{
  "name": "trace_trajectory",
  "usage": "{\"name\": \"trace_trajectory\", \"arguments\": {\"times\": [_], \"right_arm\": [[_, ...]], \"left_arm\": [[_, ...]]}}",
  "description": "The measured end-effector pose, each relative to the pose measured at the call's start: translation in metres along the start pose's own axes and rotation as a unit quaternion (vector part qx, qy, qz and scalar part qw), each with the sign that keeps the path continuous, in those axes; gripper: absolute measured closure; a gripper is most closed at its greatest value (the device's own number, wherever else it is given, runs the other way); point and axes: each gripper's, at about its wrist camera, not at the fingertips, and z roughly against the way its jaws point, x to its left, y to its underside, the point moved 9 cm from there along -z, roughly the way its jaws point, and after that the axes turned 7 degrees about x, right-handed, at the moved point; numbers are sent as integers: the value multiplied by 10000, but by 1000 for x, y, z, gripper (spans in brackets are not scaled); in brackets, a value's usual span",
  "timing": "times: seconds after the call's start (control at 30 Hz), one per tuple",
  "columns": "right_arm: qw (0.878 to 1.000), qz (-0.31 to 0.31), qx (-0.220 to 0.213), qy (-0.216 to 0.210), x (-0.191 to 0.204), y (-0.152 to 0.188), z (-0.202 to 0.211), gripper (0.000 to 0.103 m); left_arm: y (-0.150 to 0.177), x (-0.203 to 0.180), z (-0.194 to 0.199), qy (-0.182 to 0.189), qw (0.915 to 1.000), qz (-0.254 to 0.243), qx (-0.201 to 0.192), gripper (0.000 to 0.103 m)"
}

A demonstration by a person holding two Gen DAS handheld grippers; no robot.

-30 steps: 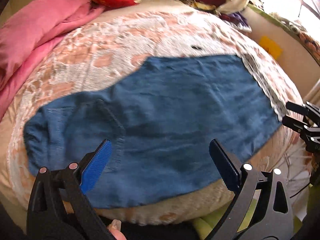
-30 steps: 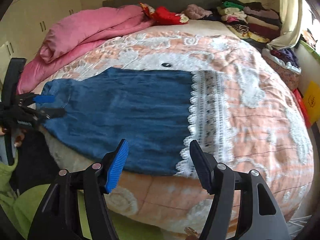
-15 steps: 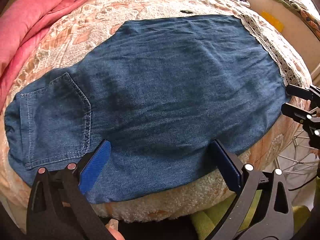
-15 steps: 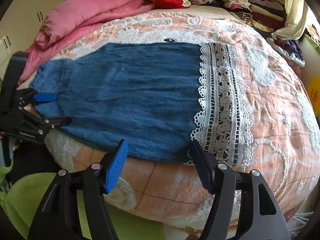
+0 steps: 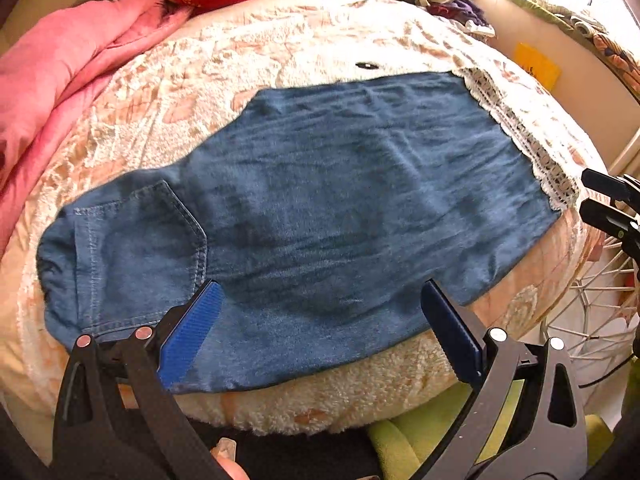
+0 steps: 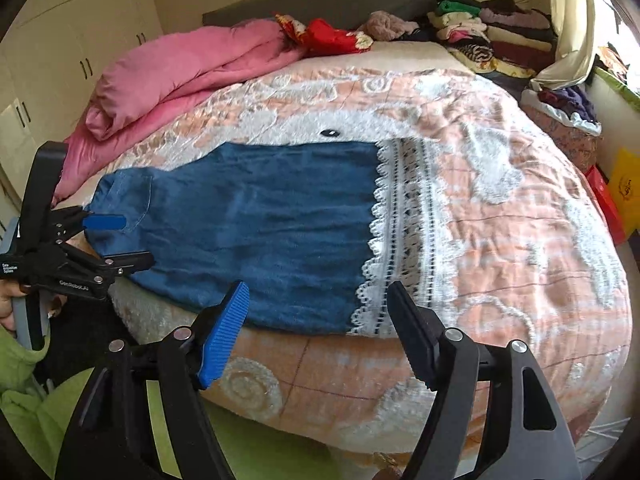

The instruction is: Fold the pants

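Observation:
Blue denim pants [image 5: 340,208] lie flat across the bed, with the back pocket and waist at the left and a white lace hem [image 5: 528,140] at the right. My left gripper [image 5: 319,286] stands open over the near edge beside the pocket, nothing between its pads. In the right wrist view the pants [image 6: 260,224] and lace hem [image 6: 404,232] lie ahead. My right gripper [image 6: 318,286] hovers at the near edge by the hem, its jaws opening and empty. The left gripper [image 6: 134,240] shows at the waist end, and the right gripper [image 5: 608,204] at the hem end.
A peach and white quilt [image 6: 500,208] covers the bed. A pink duvet [image 6: 180,68] is bunched at the far left. Folded clothes [image 6: 480,36] are stacked at the headboard. A wire rack [image 5: 592,300] stands off the bed's right corner, and wardrobes [image 6: 60,40] line the left wall.
Both grippers dipped closer to the pants half a second ago and have since drawn back. The right jaws stand wider. The pants lie as before.

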Motion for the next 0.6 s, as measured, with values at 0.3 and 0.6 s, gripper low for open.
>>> {"name": "trace_trajectory", "arguments": {"times": [0.3, 0.6], "right_arm": [[9991, -278, -250, 215, -26, -1, 21, 33], [9981, -432, -336, 270, -41, 4, 30, 33]], "left_arm": [[-16, -5, 19, 68, 9997, 11, -225, 10], [-47, -20, 34, 30, 9988, -202, -443, 10]]}}
